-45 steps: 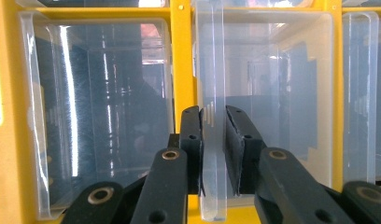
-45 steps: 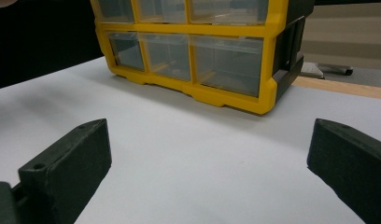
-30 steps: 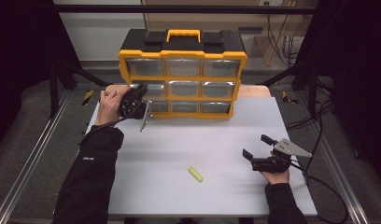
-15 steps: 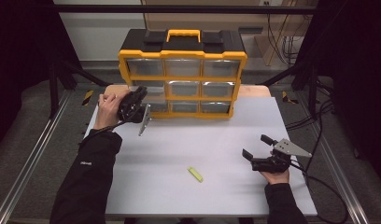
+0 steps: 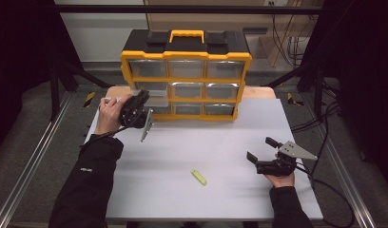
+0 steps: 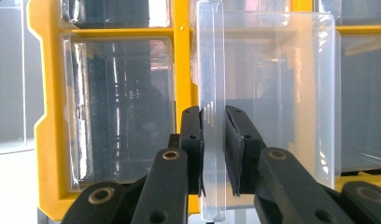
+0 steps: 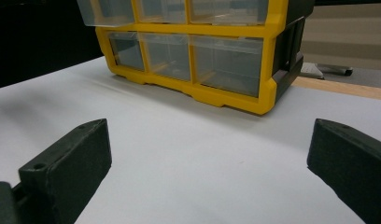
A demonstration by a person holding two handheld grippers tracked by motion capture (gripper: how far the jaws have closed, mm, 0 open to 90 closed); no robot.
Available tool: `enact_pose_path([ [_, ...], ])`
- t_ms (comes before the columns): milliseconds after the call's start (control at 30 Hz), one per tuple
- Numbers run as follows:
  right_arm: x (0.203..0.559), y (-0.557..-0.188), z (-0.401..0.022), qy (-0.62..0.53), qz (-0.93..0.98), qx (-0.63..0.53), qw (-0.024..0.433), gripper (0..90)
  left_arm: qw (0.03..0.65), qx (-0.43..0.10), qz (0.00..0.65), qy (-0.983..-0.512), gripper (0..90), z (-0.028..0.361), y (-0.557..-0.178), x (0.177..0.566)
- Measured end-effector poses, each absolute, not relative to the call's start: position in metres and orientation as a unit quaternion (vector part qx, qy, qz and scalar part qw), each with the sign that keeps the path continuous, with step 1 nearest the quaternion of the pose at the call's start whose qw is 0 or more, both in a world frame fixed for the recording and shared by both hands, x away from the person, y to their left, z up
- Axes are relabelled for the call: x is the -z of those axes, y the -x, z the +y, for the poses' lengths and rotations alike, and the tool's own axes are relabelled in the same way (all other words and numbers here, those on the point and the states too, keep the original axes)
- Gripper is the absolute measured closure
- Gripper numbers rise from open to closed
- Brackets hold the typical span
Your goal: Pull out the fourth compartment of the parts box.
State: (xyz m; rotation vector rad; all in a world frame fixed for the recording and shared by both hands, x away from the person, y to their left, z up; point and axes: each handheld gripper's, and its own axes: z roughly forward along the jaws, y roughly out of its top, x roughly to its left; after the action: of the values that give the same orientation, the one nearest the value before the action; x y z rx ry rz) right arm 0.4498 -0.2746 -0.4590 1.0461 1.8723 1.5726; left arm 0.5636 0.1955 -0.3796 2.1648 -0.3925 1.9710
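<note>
Where steel rails flank it, white table, dark room.

Clear plastic drawer, middle row, left column of yellow organizer; pulled partway out of its slot, front lip pinched, other drawers flush.

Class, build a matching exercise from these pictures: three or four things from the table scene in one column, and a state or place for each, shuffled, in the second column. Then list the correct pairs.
Column 1
1. left claw
2. right claw
3. yellow-green stick
4. organiser's carry handle

Column 2
A. lies loose on the white tabletop
B. shut on a clear drawer's handle
C. yellow, on top of the cabinet
D. open, holding nothing

Pairs: 1-B, 2-D, 3-A, 4-C
</note>
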Motion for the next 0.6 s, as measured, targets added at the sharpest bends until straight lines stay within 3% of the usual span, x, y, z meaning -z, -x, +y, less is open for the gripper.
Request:
enact_pose_path([
  [600,0.459,-0.45,-0.274,-0.381,0.684,-0.574,0.239,0.4,0.095,-0.671,-0.131,-0.723,78.0,0.196,-0.552,0.383],
])
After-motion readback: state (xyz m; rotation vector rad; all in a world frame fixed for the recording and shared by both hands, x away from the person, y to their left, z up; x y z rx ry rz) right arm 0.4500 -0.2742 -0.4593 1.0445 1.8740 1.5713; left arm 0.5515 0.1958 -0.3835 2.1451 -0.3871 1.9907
